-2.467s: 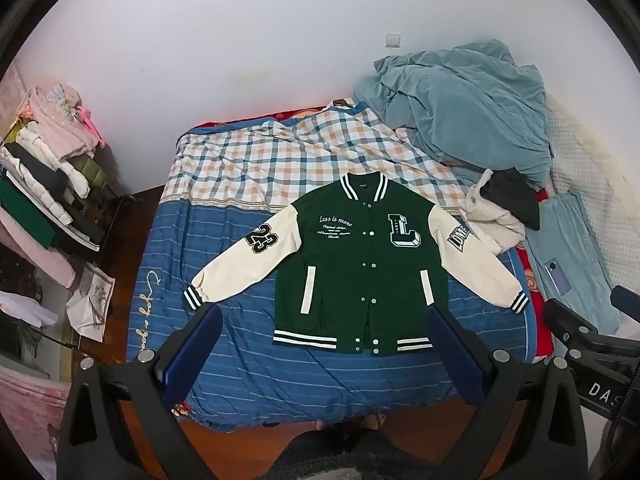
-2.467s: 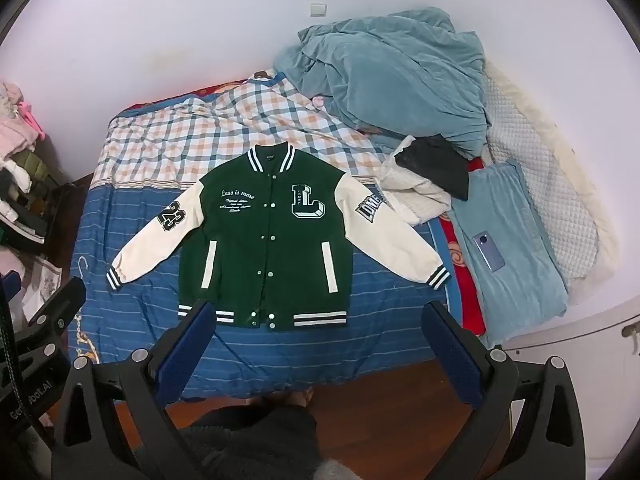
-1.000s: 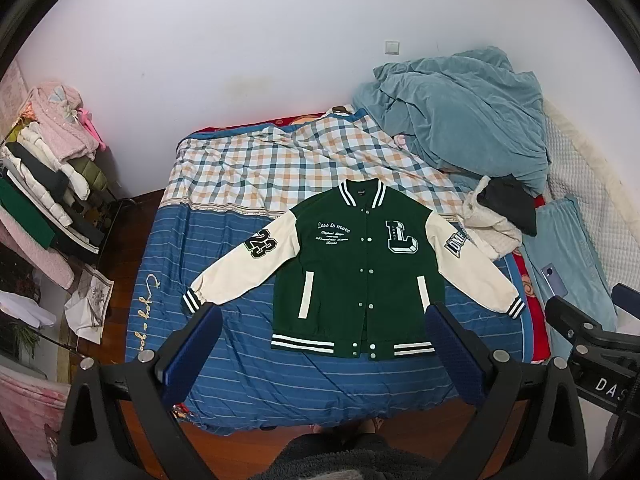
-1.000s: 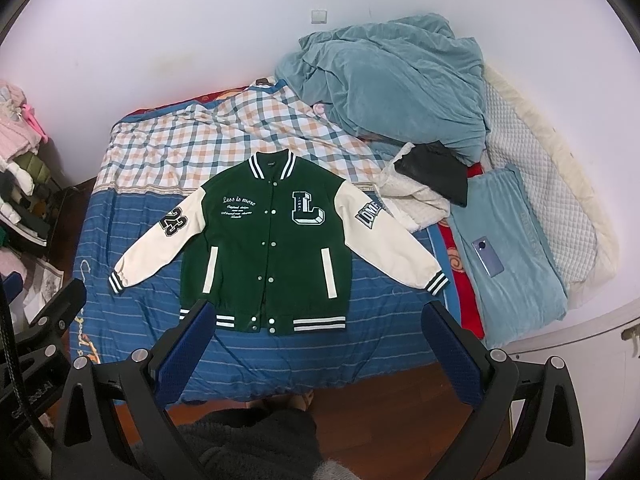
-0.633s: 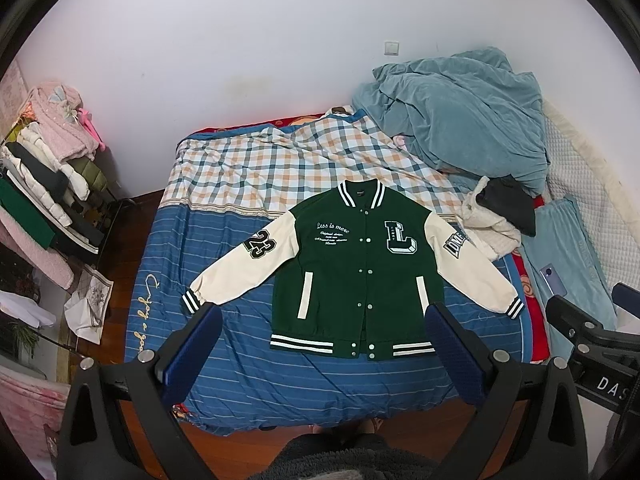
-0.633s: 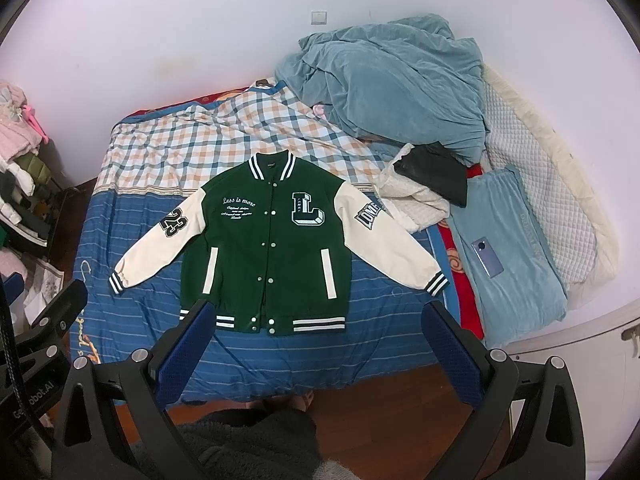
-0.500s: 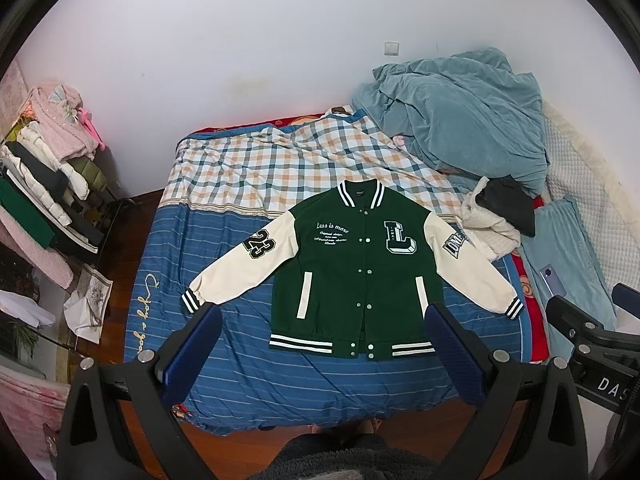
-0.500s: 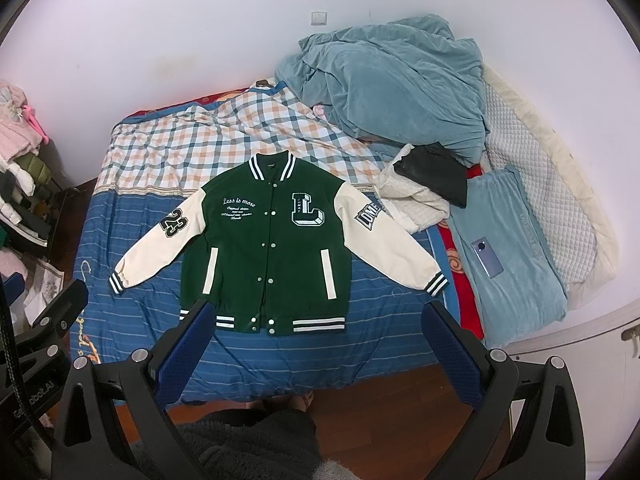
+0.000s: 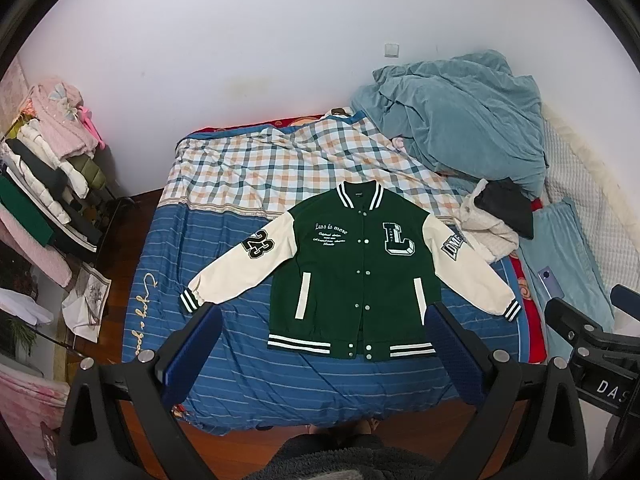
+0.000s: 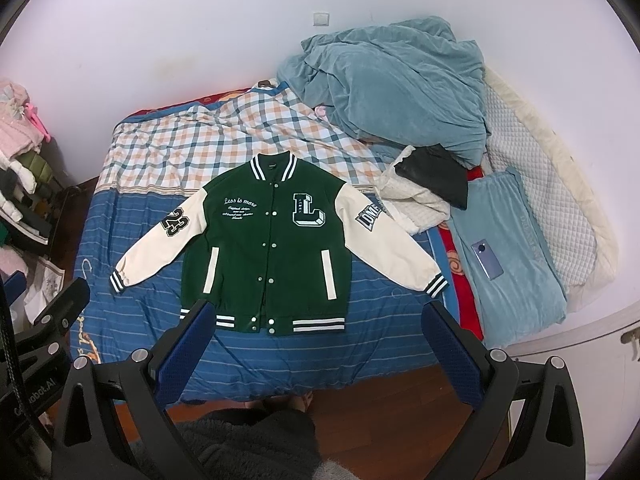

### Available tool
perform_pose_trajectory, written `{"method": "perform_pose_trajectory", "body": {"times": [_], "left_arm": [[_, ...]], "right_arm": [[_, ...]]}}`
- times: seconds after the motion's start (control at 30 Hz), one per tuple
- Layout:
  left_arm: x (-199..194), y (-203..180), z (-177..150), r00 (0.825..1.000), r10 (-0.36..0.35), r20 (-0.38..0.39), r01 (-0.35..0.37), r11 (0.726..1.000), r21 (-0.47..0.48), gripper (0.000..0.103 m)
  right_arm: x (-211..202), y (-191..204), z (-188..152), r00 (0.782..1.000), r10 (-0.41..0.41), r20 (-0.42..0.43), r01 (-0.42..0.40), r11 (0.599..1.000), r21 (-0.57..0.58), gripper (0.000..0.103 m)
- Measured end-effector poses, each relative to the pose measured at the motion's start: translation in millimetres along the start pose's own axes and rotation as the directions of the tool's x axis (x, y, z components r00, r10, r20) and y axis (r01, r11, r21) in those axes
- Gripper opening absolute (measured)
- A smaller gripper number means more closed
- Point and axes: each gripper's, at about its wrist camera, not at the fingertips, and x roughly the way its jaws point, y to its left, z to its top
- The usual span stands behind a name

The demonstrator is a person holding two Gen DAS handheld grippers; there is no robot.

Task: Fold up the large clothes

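Bed (image 9: 248, 376) with jacket (image 9: 352, 276) laid flat, seen from its foot.

Jacket lies face up at the middle of the bed, collar toward the wall (image 9: 280, 60), hem toward the near edge, sleeves spread out to left and right (both cuffs resting on the cover). Behind the collar, a checked sheet (image 9: 260, 168). Right of it and behind, a heaped blanket (image 10: 400, 80) against the wall; before the heap, a small pile of clothes (image 10: 424, 184) just beside the jacket's right sleeve. Farther right, a phone (image 10: 487, 259) on a pillow (image 10: 516, 296). Left of the bed, a rack of clothes (image 9: 44, 184) on the floor (image 9: 120, 248).
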Motion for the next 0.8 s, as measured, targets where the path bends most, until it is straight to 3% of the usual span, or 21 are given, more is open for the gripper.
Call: {"method": "perform_pose_trajectory", "body": {"times": [0.57,0.7,0.8], "left_arm": [[1.4,-8.7,14.1,1.000,-0.002,0.005,0.002,1.000,-0.001,0.103],[30.4,-6.6,26.0,0.999,0.025,0.032,-0.025,1.000,-0.001,0.103],[77.9,0.8,22.6,0.997,0.070,0.041,-0.071,0.997,0.005,0.103]], "right_arm": [[-4.7,10.1,10.9,1.000,0.000,-0.011,0.000,1.000,0.014,0.103],[12.0,14.9,10.2,1.000,0.025,0.007,-0.025,0.997,0.077,0.103],[46.6,3.6,6.4,0.997,0.073,0.025,-0.076,0.982,0.174,0.103]]}}
